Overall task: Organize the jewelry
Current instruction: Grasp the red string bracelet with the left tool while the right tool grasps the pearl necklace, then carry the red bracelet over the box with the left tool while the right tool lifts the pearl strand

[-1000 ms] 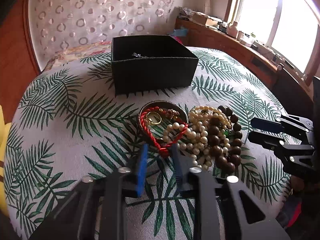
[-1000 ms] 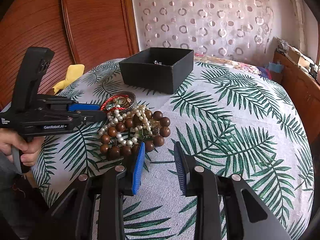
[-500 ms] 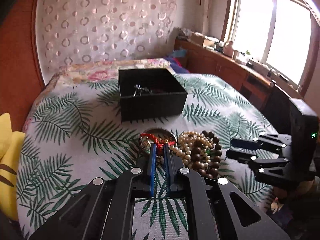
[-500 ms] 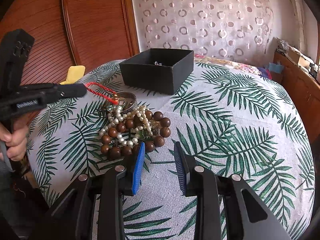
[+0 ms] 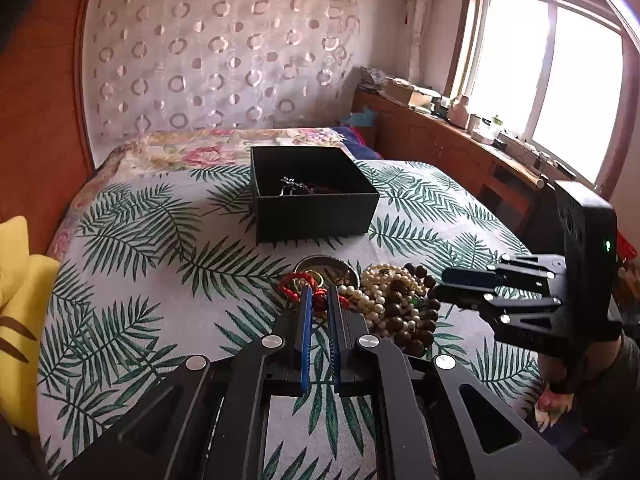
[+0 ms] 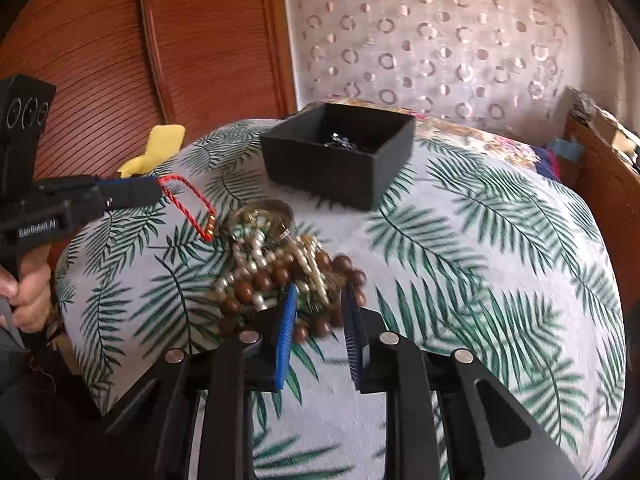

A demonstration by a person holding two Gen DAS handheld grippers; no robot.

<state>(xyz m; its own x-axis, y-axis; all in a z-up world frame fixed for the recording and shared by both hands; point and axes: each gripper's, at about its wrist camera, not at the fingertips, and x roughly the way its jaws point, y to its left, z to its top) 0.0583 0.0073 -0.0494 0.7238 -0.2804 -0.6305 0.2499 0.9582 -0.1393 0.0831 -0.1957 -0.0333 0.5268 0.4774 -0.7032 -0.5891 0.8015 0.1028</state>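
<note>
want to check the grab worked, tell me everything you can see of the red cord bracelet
The red cord bracelet is a thin loop of twisted red cord with a knot and small gold bead at its far end. The left gripper is shut on one end, so the loop hangs stretched, slanting down to the jewelry pile, where its lower end still meets the small round dish. Most of it is clear of the leaf-print cloth.

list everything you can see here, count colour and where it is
box: 1, black, open, far middle of the table, a small silvery piece inside
red cord bracelet: 1, red, pinched in the left tool, lifted off the pile
small dish: 1, dark, before the box
bead pile: 1 heap, cream pearls and brown beads, beside the dish
tablecloth: 1, white with green fronds
yellow cloth: 1, table's left edge
left tool: shut on the cord
right tool: closing around beads
hand: 1, gripping the left tool's handle
</note>
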